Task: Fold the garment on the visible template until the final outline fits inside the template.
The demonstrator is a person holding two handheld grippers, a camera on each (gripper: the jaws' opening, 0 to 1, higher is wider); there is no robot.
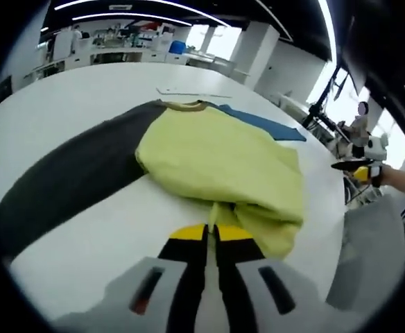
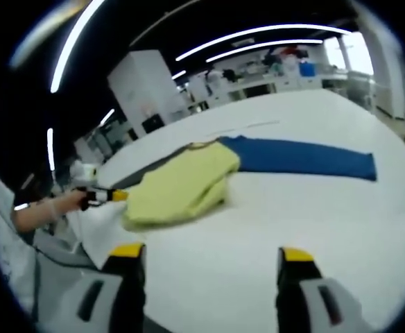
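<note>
The crumpled yellow-green fabric garment (image 1: 223, 163) lies bunched on the white table (image 1: 71, 104), dark grey sleeve (image 1: 71, 177) one side, blue sleeve (image 2: 303, 158) the other. Left claw (image 1: 211, 232) is pinched tight on the garment's near edge. Right claw (image 2: 213, 257) hangs wide apart, holding nothing.

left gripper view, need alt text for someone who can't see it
The left gripper, seen from its own camera, has its yellow-tipped jaws closed on the near edge of a yellow-green garment folded into a loose bundle on a white table. A dark grey sleeve stretches one way from the bundle and a blue sleeve the other. Another gripper shows at the right edge.
</note>
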